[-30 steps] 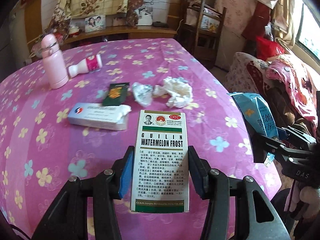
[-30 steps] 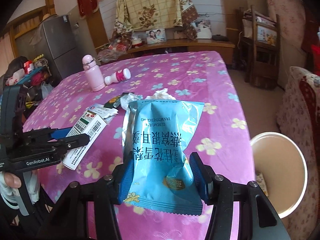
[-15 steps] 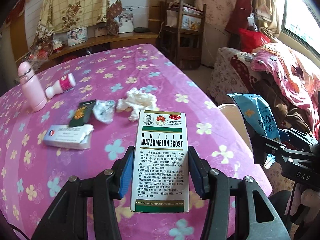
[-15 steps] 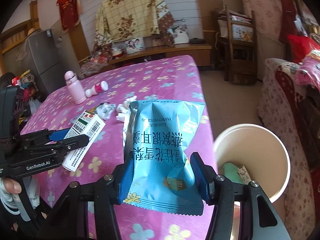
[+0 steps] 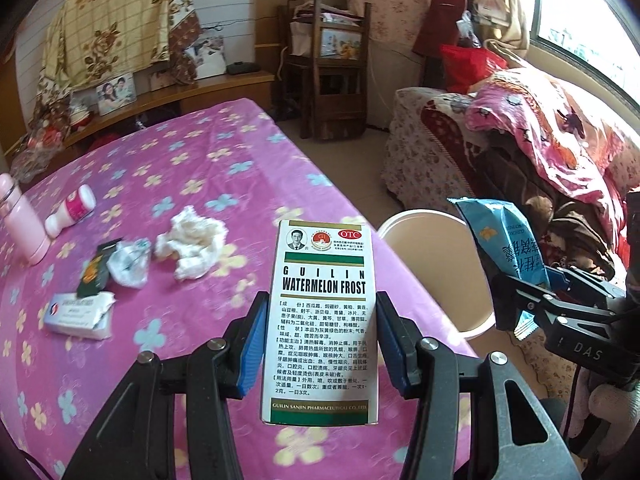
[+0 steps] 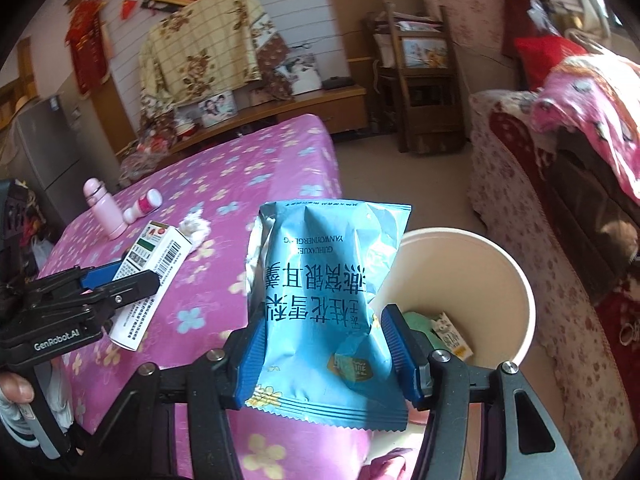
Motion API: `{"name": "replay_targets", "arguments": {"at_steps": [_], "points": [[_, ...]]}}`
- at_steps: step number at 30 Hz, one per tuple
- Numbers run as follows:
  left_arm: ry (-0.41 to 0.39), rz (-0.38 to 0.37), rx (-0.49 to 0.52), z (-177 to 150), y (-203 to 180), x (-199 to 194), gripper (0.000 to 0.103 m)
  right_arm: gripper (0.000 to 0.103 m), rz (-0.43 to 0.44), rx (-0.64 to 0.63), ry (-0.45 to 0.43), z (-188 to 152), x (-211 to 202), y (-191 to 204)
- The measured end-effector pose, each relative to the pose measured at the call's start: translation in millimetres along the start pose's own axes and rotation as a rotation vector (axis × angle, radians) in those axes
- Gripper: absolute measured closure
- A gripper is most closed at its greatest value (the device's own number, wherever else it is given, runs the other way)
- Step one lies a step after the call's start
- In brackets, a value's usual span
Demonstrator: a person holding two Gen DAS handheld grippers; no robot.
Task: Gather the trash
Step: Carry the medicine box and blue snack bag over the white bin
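My left gripper (image 5: pixel 318 344) is shut on a white and green Watermelon Frost medicine box (image 5: pixel 322 308), held above the table's right edge. My right gripper (image 6: pixel 324 356) is shut on a blue snack bag (image 6: pixel 324 292), held beside the rim of a cream trash bin (image 6: pixel 516 276) that stands on the floor and holds some trash. The bin (image 5: pixel 436 264) also shows behind the box in the left wrist view. On the table lie crumpled white tissue (image 5: pixel 192 240), a crumpled wrapper (image 5: pixel 128 266), a dark green packet (image 5: pixel 94 276) and a torn white box (image 5: pixel 78 316).
The table has a pink flowered cloth (image 5: pixel 160 184). A pink bottle (image 5: pixel 22 220) stands and a small white and pink bottle (image 5: pixel 70 210) lies at its far left. A sofa with blankets (image 5: pixel 540 152) is to the right, a wooden chair (image 5: pixel 332 76) behind.
Both grippers have swung right with their loads, away from the table's middle. The trash bin has come into view and now lies just beyond the snack bag and box.
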State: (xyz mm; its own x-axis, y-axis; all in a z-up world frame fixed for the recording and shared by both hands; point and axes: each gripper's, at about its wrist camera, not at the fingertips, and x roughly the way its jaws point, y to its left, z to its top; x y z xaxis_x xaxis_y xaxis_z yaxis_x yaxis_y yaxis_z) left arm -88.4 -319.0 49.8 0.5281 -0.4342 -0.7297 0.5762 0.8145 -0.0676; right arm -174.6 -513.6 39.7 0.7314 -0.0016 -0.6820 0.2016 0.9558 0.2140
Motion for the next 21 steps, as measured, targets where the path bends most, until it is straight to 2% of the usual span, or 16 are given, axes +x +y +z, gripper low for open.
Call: {"name": "replay_targets", "arguments": {"at_steps": [9,21], "points": [[0.024,-0.024,0.045,12.2,-37.4,25.1,0.05,0.043,-0.046,0.069,0.013,-4.4,3.9,-40.0],[0.057,-0.04,0.064,22.3,-65.0,57.0,0.05,0.042,-0.098,0.17,0.016,-7.0,18.1,-81.3]]}}
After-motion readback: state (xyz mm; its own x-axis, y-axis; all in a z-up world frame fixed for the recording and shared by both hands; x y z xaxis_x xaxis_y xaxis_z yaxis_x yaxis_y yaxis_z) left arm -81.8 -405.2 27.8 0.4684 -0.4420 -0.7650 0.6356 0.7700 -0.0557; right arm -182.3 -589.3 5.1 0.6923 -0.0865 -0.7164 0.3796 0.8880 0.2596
